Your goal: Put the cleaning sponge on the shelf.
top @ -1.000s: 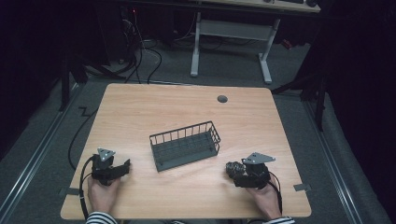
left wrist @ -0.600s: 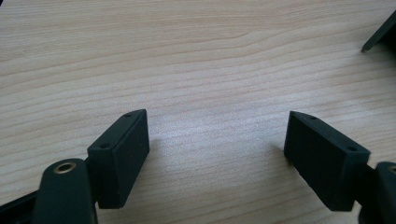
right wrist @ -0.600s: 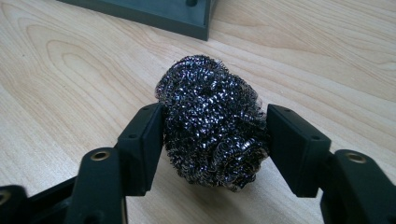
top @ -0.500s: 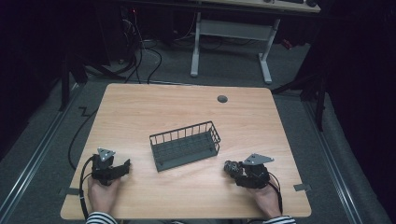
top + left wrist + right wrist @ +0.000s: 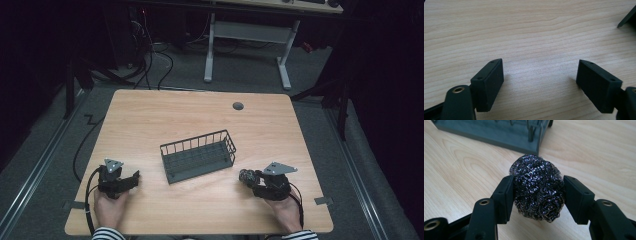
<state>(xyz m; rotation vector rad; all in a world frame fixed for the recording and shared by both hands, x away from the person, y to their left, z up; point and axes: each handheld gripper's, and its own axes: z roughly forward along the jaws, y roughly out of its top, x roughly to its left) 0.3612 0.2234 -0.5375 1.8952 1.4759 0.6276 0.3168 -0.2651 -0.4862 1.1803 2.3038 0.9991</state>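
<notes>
A dark wire basket [image 5: 198,156] stands in the middle of the wooden table [image 5: 200,115]; its near corner [image 5: 534,142] shows in the right gripper view. My right gripper [image 5: 248,178] rests at the front right, just right of the basket, shut on a steel wool scourer [image 5: 537,187] squeezed between both jaws. The scourer [image 5: 245,176] points toward the basket and sits low over the wood. At the front left, my left gripper [image 5: 134,179] lies open, its jaws wide apart over bare table [image 5: 539,72] with nothing between them.
A round grey cable port [image 5: 238,106] sits near the table's far edge. Cables and a white desk frame [image 5: 247,35] stand on the floor beyond. A corner of the basket [image 5: 627,18] peeks in at the upper right of the left gripper view.
The right gripper has shifted slightly left toward the basket with the scourer. The left gripper has stayed put.
</notes>
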